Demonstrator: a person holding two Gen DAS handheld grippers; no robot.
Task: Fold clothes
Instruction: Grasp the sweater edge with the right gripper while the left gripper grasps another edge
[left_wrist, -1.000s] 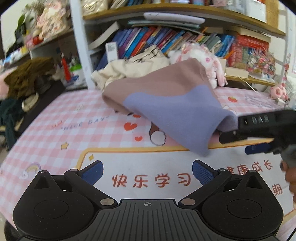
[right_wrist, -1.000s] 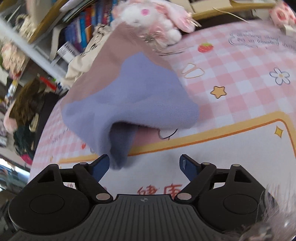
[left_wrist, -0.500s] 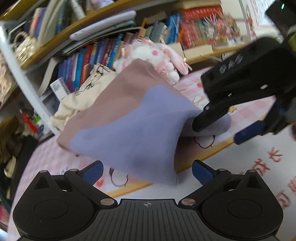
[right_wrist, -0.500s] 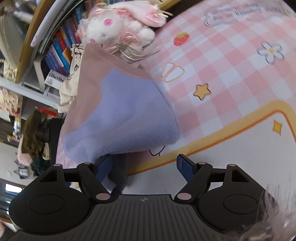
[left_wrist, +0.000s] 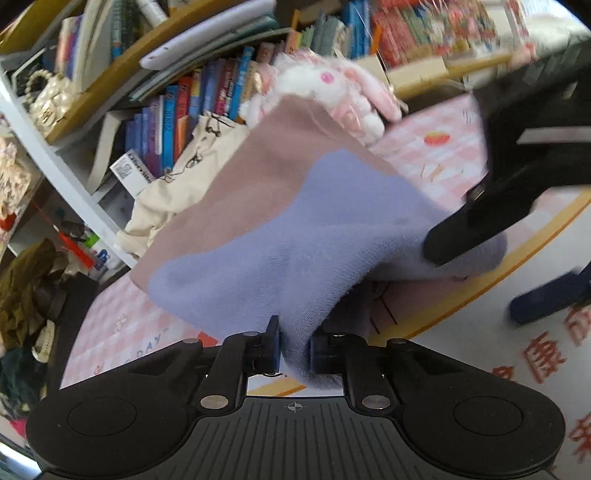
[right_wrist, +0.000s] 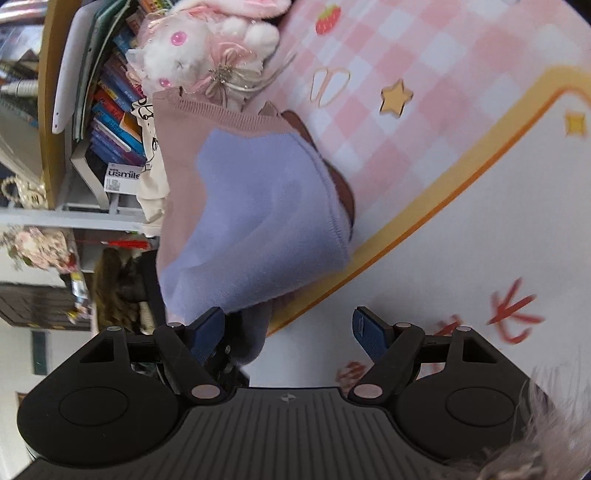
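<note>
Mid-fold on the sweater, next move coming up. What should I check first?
1. Left claw grip: ok, it has just closed onto the sweater corner, with cloth between its pads.
2. Right claw grip: not ok, open after narrowing slightly, pads pressing nothing.
3. Sweater flatness: not ok, bunched and draped.
4. Plush rabbit clear of sweater: cannot tell, it sits right behind the hem.
5. Mat in front bare: ok.

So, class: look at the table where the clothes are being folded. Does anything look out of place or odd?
Yes. A white-and-pink plush rabbit sits on the checked table mat right behind the pink-and-lilac garment, crowding the folding space. A cream cloth is also heaped untidily against the books.
</note>
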